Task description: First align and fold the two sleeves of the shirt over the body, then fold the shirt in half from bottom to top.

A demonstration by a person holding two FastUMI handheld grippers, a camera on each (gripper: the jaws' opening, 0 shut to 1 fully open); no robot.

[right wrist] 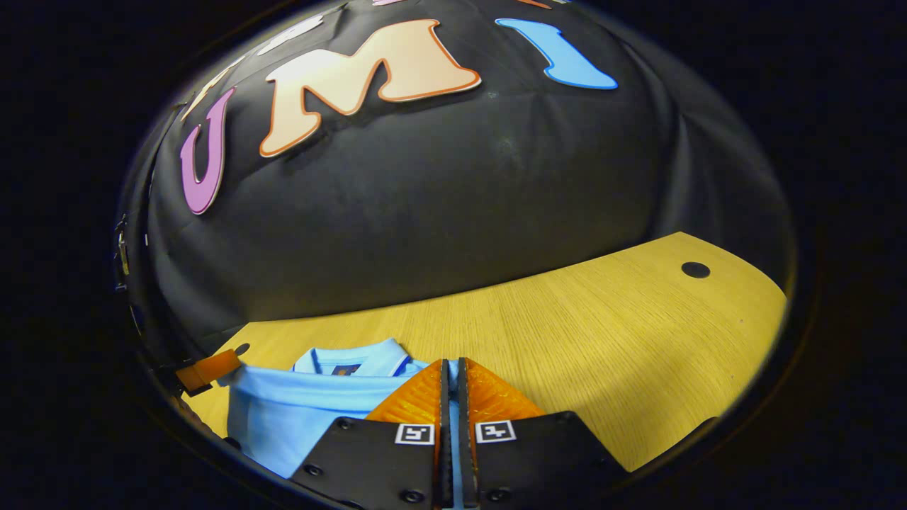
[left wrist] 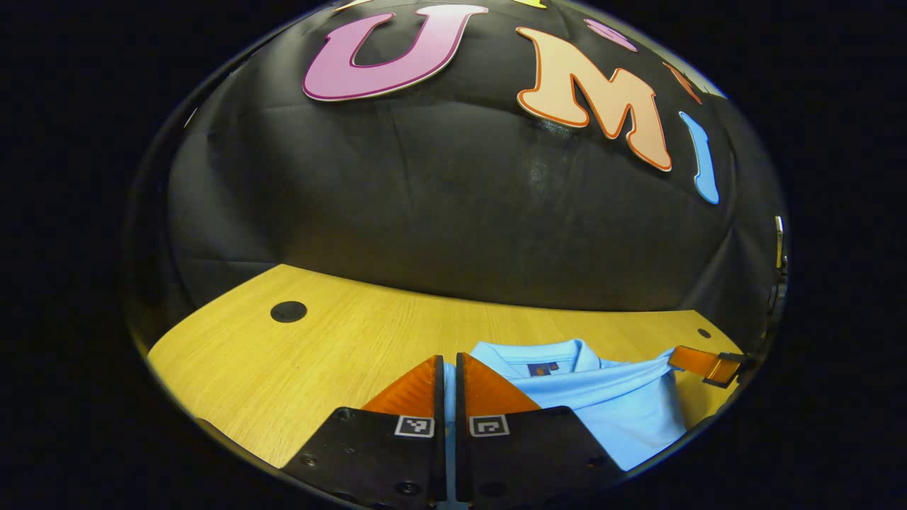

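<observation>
both grippers (left wrist: 450, 368) (right wrist: 451, 372) pinch shirt (left wrist: 609, 400) edge

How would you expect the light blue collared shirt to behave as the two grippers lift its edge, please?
The light blue collared shirt is probably floppy: its raised edge runs as a taut band between the left gripper and the right gripper, with cloth hanging below. It seems light, since thin pinches hold it up. It may slide on the smooth wooden table.

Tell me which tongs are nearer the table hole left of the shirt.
Left. The left tongs grip the shirt edge on the hole's side; the right tongs grip the opposite edge, with the shirt between.
</observation>
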